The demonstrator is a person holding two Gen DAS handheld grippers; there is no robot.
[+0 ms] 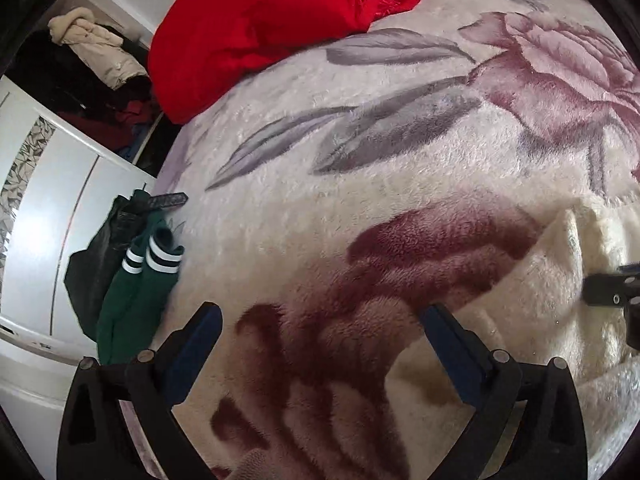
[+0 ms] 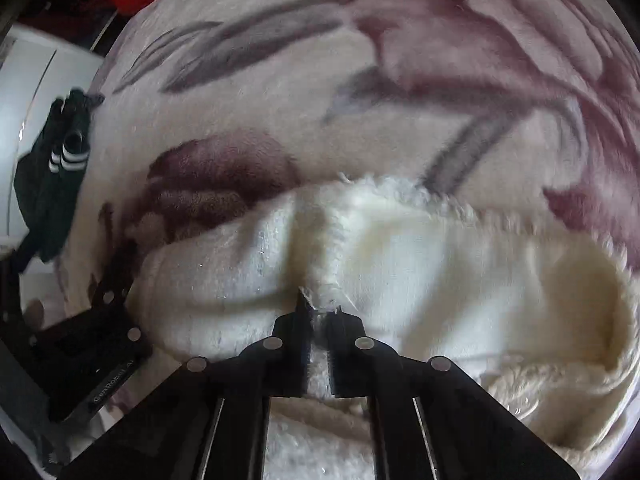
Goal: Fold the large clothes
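Note:
A cream fluffy garment (image 2: 420, 256) lies bunched on the floral bed blanket (image 2: 304, 92). My right gripper (image 2: 319, 312) is shut on a pinched fold of the cream garment. My left gripper (image 1: 320, 320) is open and empty, hovering over the blanket (image 1: 360, 152) to the left of the garment's edge (image 1: 560, 272). The left gripper's body shows at the lower left of the right wrist view (image 2: 92, 344). The right gripper's tip shows at the right edge of the left wrist view (image 1: 612, 288).
A red garment (image 1: 260, 28) is piled at the far side of the bed. A green garment with striped cuffs (image 1: 136, 280) and a dark one hang off the bed's left edge. A white wardrobe (image 1: 48, 208) stands to the left, with clothes heaped by it.

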